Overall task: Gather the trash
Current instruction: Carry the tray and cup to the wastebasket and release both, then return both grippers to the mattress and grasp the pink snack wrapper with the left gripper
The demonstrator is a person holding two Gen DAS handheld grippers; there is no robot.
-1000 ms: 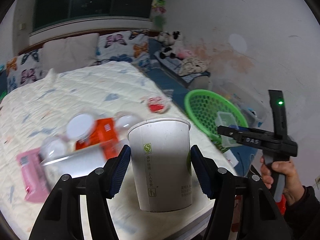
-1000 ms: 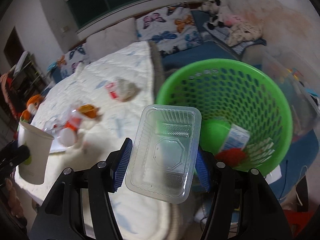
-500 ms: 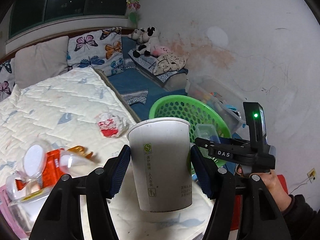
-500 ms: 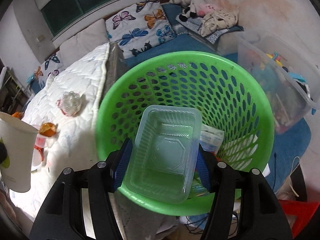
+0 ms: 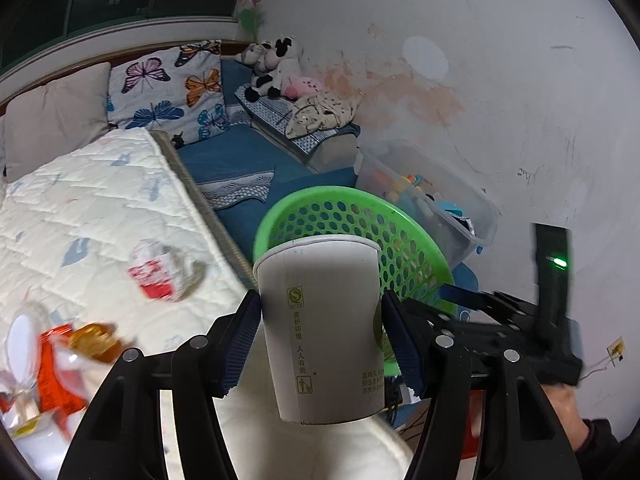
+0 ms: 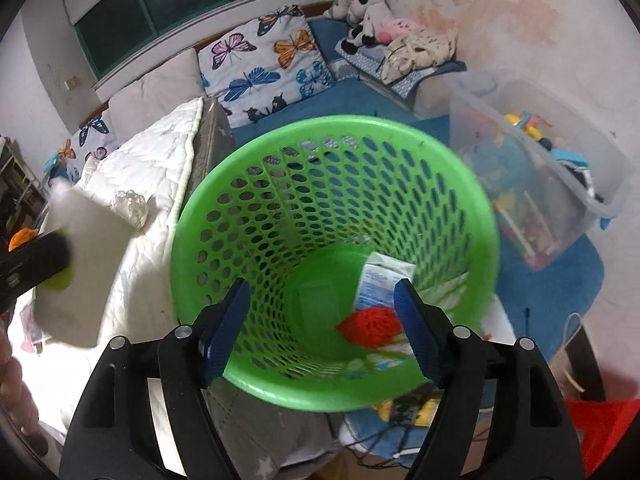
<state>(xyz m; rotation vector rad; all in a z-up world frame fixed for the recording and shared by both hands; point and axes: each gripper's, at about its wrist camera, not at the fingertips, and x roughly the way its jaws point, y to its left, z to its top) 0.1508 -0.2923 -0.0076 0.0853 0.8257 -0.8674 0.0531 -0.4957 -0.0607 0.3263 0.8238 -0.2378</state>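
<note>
left hand-held gripper (image 5: 320, 344): clamped on paper cup (image 5: 324, 328), upright, near green basket (image 6: 256, 184) for the drop | right hand-held gripper (image 6: 322, 328): jaws opening above basket, nothing between | clear tray (image 6: 316, 304) lies blurred inside | crumpled wrapper (image 5: 160, 276) left on bed (image 5: 100, 200)

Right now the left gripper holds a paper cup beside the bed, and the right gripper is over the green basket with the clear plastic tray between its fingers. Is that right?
Not quite. The right gripper is over the green basket, but its jaws are opening with nothing between them; the clear plastic tray lies blurred down inside the basket, as the right wrist view shows. The left gripper does hold the paper cup beside the bed.
</note>
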